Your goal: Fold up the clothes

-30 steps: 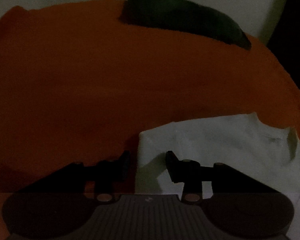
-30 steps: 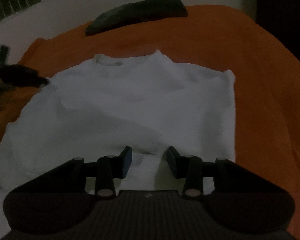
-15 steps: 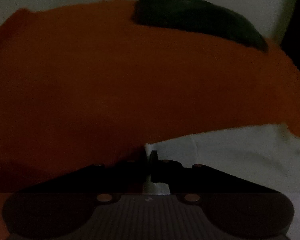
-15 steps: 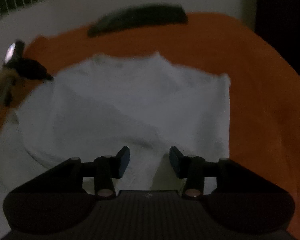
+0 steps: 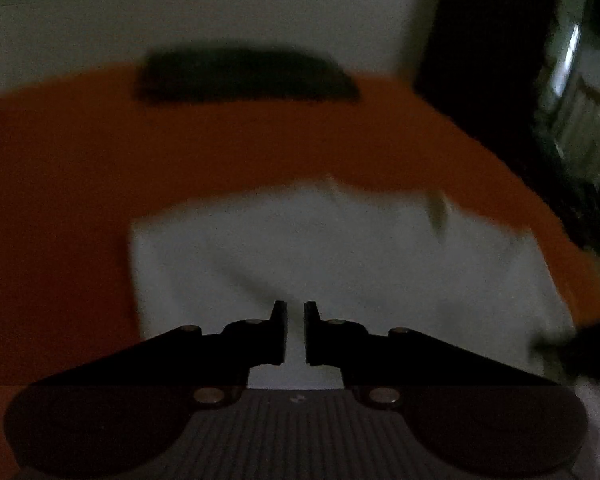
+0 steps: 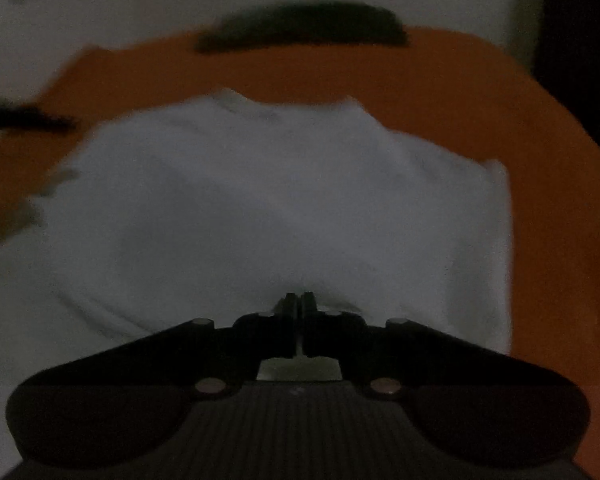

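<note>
Dark doorway (image 5: 480, 40) only left-view.

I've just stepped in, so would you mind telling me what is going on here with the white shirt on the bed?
A person is folding a white cotton T-shirt spread on an orange bedsheet, with a hand-held gripper in each hand. The right hand-held gripper is shut on the shirt's near edge, the fabric pinched between its pads. The left hand-held gripper sits over the shirt with a narrow gap between its fingers; whether it holds any cloth is unclear. A dark pillow lies at the far end of the bed. The pictures are dim and blurred.
</note>
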Available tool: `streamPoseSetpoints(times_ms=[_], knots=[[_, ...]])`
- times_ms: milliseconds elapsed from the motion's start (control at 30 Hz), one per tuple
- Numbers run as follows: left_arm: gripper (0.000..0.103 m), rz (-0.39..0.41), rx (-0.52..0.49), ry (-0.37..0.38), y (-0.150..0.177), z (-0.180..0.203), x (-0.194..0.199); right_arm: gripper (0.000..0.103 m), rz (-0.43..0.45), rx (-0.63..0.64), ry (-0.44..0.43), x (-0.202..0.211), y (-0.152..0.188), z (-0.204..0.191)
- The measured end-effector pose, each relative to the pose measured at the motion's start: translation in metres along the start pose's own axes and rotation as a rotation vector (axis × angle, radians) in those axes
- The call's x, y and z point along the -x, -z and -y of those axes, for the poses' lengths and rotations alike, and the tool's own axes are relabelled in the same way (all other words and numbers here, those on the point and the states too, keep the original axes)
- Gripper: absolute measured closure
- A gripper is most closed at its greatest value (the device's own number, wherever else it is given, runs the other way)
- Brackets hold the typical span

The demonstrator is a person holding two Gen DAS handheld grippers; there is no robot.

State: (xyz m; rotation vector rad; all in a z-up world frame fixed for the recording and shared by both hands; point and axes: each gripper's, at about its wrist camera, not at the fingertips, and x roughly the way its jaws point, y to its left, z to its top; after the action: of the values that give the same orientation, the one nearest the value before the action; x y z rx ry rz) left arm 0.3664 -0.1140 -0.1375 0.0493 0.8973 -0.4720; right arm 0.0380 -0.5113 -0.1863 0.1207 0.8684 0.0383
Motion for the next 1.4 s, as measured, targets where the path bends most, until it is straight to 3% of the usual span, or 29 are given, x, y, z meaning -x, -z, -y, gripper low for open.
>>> streamPoseSetpoints(times_ms=[67, 133, 167, 300, 367, 533, 700, 733, 800, 867, 967, 1267, 1333, 1400], knots=[[0.099, -0.077, -0.002, -0.055, 0.025, -0.008, -0.026, 0.103, 0.003, -0.027, -0.003, -0.001, 0.005, 0.013], [0.099, -0.063, -0.070, -0.061, 0.027, -0.007, -0.027, 0.103, -0.009, 0.041, 0.009, 0.007, 0.003, 0.006], [0.098, -0.068, -0.080, -0.081, 0.021, -0.005, -0.018, 0.095, -0.005, 0.075, -0.002, 0.017, 0.001, 0.000], [0.096, -0.003, -0.113, -0.014, 0.014, -0.007, 0.058, 0.091, 0.021, 0.070, -0.126, 0.073, 0.011, -0.009], [0.096, -0.027, -0.121, 0.012, 0.029, -0.010, 0.088, 0.091, 0.003, 0.075, -0.149, 0.102, 0.031, -0.016], [0.096, -0.219, -0.074, 0.019, 0.107, -0.040, 0.124, 0.086, -0.120, -0.035, -0.174, 0.161, 0.110, 0.000], [0.096, -0.376, -0.038, 0.006, 0.177, -0.054, 0.157, 0.079, -0.245, -0.213, -0.084, 0.210, 0.185, 0.020], [0.091, -0.394, -0.010, 0.008, 0.182, -0.057, 0.163, 0.076, -0.262, -0.249, -0.064, 0.219, 0.196, 0.023], [0.080, -0.426, 0.046, 0.019, 0.191, -0.064, 0.173, 0.056, -0.276, -0.330, -0.036, 0.234, 0.213, 0.027], [0.072, -0.456, 0.048, 0.028, 0.202, -0.065, 0.182, 0.045, -0.297, -0.396, -0.027, 0.242, 0.227, 0.031], [0.072, -0.493, 0.052, 0.041, 0.215, -0.067, 0.193, 0.045, -0.349, -0.460, -0.019, 0.244, 0.244, 0.035], [0.069, -0.582, 0.078, 0.123, 0.214, -0.071, 0.204, 0.046, -0.449, -0.529, -0.083, 0.246, 0.249, 0.029], [0.069, -0.617, 0.131, 0.158, 0.219, -0.073, 0.194, 0.053, -0.469, -0.531, -0.088, 0.244, 0.249, 0.028], [0.069, -0.640, 0.117, 0.168, 0.221, -0.063, 0.194, 0.076, -0.484, -0.530, -0.097, 0.242, 0.249, 0.027]])
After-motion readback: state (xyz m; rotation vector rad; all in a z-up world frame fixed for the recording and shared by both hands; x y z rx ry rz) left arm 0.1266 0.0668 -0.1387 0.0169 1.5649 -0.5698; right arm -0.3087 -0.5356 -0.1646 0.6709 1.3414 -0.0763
